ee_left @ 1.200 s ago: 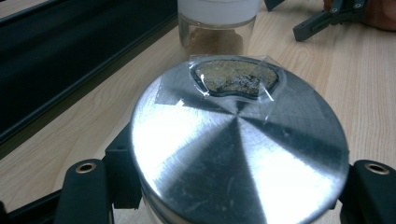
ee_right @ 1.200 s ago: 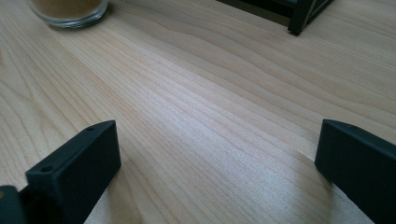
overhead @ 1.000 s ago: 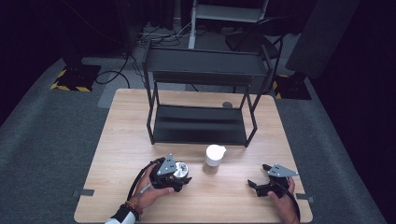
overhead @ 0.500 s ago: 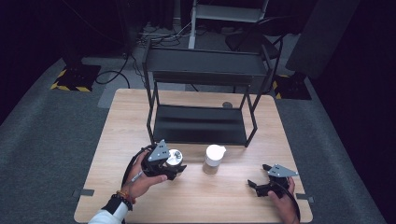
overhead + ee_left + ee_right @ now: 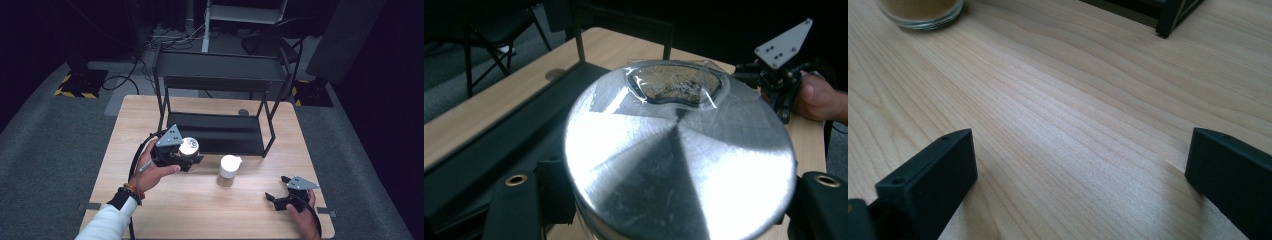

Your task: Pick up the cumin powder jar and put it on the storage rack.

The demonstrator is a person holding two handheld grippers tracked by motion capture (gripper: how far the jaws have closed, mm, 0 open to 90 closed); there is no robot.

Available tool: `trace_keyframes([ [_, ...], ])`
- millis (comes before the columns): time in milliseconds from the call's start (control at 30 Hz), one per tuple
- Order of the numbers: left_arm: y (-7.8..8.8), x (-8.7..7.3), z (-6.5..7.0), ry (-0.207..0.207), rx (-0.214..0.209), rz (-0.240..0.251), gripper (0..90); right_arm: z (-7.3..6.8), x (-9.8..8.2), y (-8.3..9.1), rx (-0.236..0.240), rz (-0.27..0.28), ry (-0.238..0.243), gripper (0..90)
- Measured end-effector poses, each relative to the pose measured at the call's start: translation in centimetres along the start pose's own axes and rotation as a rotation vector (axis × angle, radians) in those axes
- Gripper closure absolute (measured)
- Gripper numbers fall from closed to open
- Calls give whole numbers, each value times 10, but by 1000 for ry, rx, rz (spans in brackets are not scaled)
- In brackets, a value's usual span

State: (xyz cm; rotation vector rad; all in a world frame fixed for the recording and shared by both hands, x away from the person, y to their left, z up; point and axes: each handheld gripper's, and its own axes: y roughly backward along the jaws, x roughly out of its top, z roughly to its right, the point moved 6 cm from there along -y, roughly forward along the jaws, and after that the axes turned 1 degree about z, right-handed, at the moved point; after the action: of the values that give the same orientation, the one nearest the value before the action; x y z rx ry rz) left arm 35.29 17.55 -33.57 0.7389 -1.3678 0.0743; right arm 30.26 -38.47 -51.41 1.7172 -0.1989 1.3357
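High view: left gripper [image 5: 192, 159], clamped on the steel-lidded jar [image 5: 189, 147], has lifted it off the table [image 5: 200, 210] since a second ago and now holds it in front of the black wire rack's [image 5: 220, 75] lower shelf, likely shelving it. Brushed metal lid, clear film tab. White-capped glass jar [image 5: 229, 170] stands on the woodgrain. Right gripper [image 5: 280, 197] rests open, empty.

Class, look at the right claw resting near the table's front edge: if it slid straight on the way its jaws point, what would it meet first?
Probably the glass jar. The right claw, jaws open, points left across the bare table toward it, though the line may pass just beside the jar.
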Motion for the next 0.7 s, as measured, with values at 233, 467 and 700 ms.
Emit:
trace_keyframes([
  [233, 7, 46, -10, -56, -13, -1, 313, 0, 0, 0, 0, 0, -2, 0],
  [467, 10, 83, -18, -79, -16, 30, 312, 1, 0, 0, 2, 2, -6, 1],
  [700, 9, 108, -28, -56, -40, 41, 313, 1, -1, 0, 1, 3, -5, 1],
])
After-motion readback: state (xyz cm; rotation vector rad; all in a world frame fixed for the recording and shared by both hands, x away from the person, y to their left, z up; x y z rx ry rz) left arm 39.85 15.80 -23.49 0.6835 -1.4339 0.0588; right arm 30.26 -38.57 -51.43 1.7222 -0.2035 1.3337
